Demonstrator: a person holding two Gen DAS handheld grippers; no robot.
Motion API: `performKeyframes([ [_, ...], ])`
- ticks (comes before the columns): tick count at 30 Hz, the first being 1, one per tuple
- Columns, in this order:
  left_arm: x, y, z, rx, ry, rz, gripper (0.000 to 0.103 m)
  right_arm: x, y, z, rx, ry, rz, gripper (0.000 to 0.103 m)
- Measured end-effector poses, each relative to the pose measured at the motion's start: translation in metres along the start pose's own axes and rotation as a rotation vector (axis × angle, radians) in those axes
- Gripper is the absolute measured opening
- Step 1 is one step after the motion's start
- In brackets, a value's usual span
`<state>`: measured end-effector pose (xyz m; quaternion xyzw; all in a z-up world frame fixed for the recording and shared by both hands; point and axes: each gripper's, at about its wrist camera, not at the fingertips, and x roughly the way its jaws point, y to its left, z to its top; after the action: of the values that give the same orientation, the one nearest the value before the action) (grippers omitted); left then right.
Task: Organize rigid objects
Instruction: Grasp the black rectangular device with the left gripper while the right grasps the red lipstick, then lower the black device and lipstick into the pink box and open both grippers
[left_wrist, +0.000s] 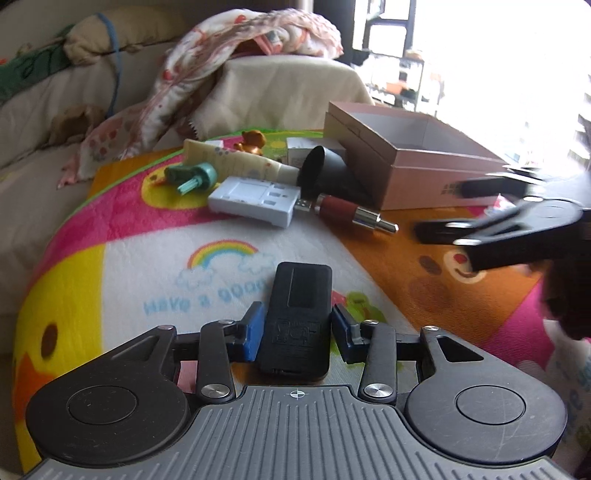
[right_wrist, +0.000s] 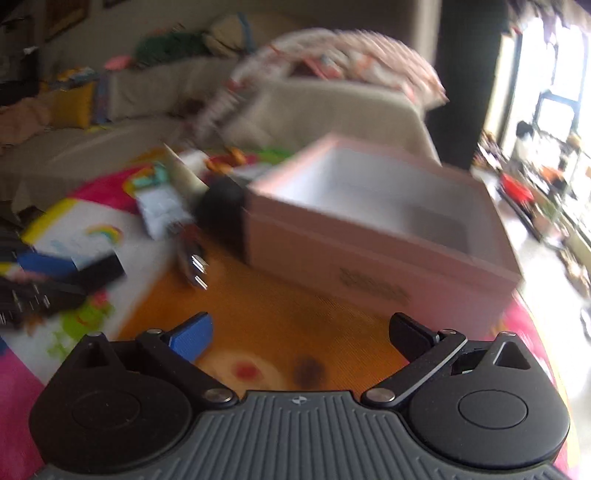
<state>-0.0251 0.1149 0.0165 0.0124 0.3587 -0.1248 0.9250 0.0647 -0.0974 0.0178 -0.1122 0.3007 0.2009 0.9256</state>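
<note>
Left gripper (left_wrist: 297, 326): blue pads narrow on either side of a flat black rectangular plastic device (left_wrist: 297, 321) lying on the cartoon-print play mat (left_wrist: 140, 258). The left pad looks to be touching its side; a thin gap shows at the right pad, so a full clamp can't be confirmed. The device's near end is partly hidden by the gripper body.

Right gripper (right_wrist: 301, 338): jaws wide, nothing between them, only orange mat below. That whole view is motion-blurred — small items are hard to read.

Open pink cardboard box (left_wrist: 417, 162) sits at the mat's far right; what's inside isn't visible from the left wrist. Beside it lie a white plastic charger (left_wrist: 255, 201), a red-and-silver cylinder (left_wrist: 351, 210), a cream tube (left_wrist: 236, 162) and a black cone-shaped part (left_wrist: 328, 173), its base hidden by the box.

The right gripper in the left view is blurred and cut off at the frame edge.
</note>
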Motion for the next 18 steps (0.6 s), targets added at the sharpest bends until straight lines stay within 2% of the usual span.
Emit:
performKeyframes([
  [2, -0.005, -0.002, -0.005, -0.014, -0.014, 0.008, 0.044, 0.016, 0.026, 0.015, -0.090, 0.004, 0.032, 0.068],
  [4, -0.008, -0.004, -0.008, -0.020, -0.023, 0.016, 0.044, 0.031, 0.047, 0.024, -0.157, -0.001, 0.052, 0.058],
  [7, -0.008, -0.006, -0.010, -0.027, -0.035, 0.026, 0.044, 0.046, 0.067, 0.031, -0.221, -0.008, 0.068, 0.056],
  [9, -0.006, -0.007, -0.011, -0.023, -0.040, 0.035, 0.045, 0.051, 0.072, 0.035, -0.217, 0.002, 0.089, 0.046],
  [12, -0.004, -0.010, -0.011, -0.009, -0.049, 0.052, 0.044, 0.047, 0.067, 0.034, -0.191, 0.023, 0.105, 0.024],
  [13, -0.004, -0.011, -0.011, -0.006, -0.051, 0.058, 0.044, 0.044, 0.063, 0.033, -0.174, 0.037, 0.115, 0.020],
  [18, -0.004, -0.016, -0.012, -0.009, -0.054, 0.087, 0.044, 0.017, 0.028, 0.023, -0.066, 0.079, 0.131, 0.020],
])
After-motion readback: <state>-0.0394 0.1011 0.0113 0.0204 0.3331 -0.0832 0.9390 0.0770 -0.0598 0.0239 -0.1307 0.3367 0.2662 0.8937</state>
